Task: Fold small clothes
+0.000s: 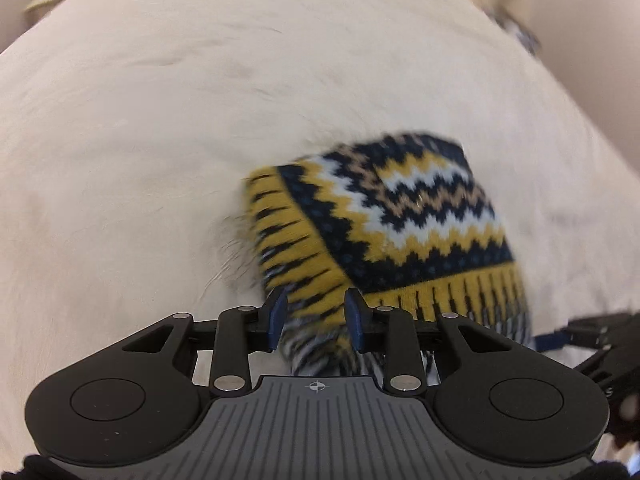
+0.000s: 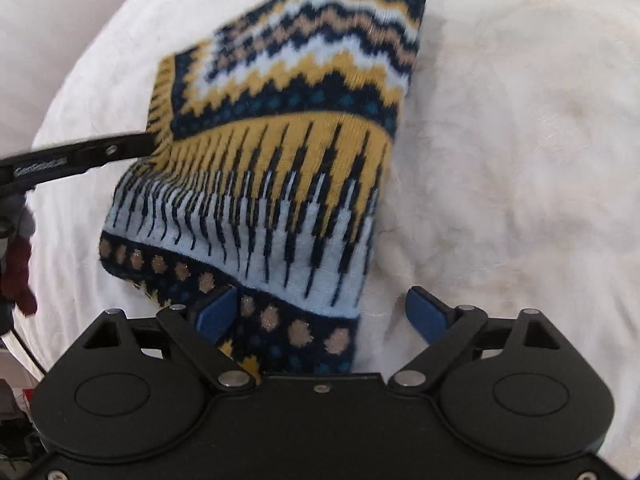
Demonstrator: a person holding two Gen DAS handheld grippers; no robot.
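A knit garment [image 1: 400, 216] with navy, yellow, white and tan zigzag bands lies folded on a cream fleece cover [image 1: 160, 120]. A pale fur tuft [image 1: 230, 248] sticks out from under its left edge. My left gripper [image 1: 316, 320] is shut on the near left corner of the knit, with fabric bunched between its blue pads. In the right wrist view the same knit garment [image 2: 288, 140] reaches up the frame. My right gripper [image 2: 324, 312] stands wide open over its near dotted hem: the left pad [image 2: 218, 312] is at the fabric, the right pad [image 2: 428, 314] is clear over the cover.
The cream cover [image 2: 520, 160] spreads to all sides of the knit. The right tool's black arm [image 1: 596, 332] shows at the right edge of the left wrist view; the left tool's finger [image 2: 80, 158] comes in from the left of the right wrist view. Dark red cloth [image 2: 18, 272] hangs at the far left.
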